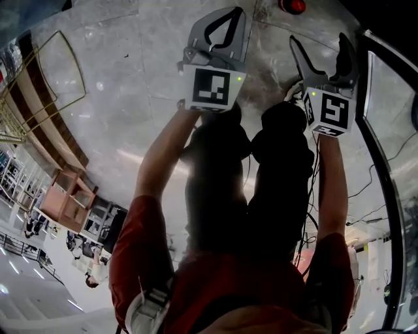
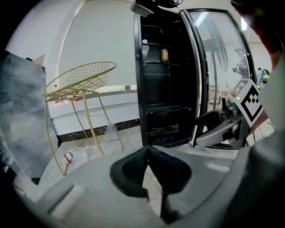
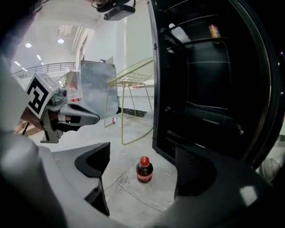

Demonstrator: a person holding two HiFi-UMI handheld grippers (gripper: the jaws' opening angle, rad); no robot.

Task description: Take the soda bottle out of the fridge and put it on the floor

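The soda bottle, dark with a red cap and red label, stands upright on the pale stone floor in front of the open black fridge. In the right gripper view it sits between and beyond the spread jaws of my right gripper, which is open and holds nothing. From the head view only the bottle's red cap shows, at the top edge ahead of my right gripper. My left gripper is shut and empty, raised to the left of the bottle.
The fridge stands open, its glass door swung out at the right; a can sits on an upper shelf. A gold wire stand and a grey metal panel stand to the left. Cables lie by the door.
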